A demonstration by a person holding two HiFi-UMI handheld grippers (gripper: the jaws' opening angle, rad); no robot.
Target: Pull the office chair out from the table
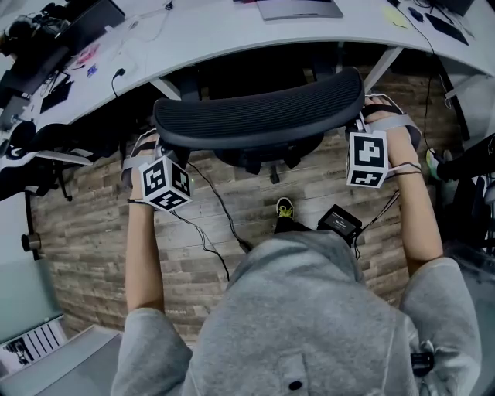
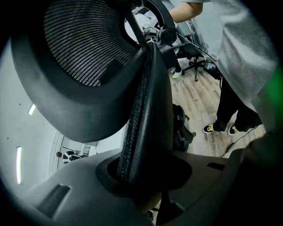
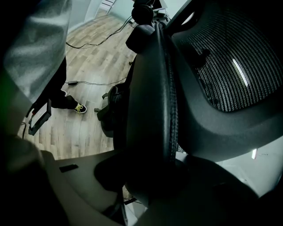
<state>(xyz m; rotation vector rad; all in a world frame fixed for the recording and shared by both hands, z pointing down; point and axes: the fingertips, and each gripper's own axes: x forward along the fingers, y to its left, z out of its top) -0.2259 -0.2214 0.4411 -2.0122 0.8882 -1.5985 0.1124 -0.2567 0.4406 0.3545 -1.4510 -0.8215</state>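
The black mesh office chair backrest point(image 1: 259, 116) stands just under the curved edge of the white table point(image 1: 201, 39) in the head view. My left gripper point(image 1: 157, 147) is shut on the backrest's left rim, and my right gripper point(image 1: 363, 122) is shut on its right rim. In the left gripper view the backrest's padded edge point(image 2: 141, 114) runs straight down into the left gripper point(image 2: 140, 176). The right gripper view shows the same: the rim point(image 3: 154, 106) is clamped in the right gripper point(image 3: 150, 176). The chair's seat and base are mostly hidden below the backrest.
On the wooden floor point(image 1: 100, 232) lie cables and a black box point(image 1: 339, 223) beside my shoe point(image 1: 285, 207). The table carries a laptop point(image 1: 298, 8) and dark gear at its left end point(image 1: 46, 39). Another chair's wheeled base point(image 2: 194, 62) stands behind me.
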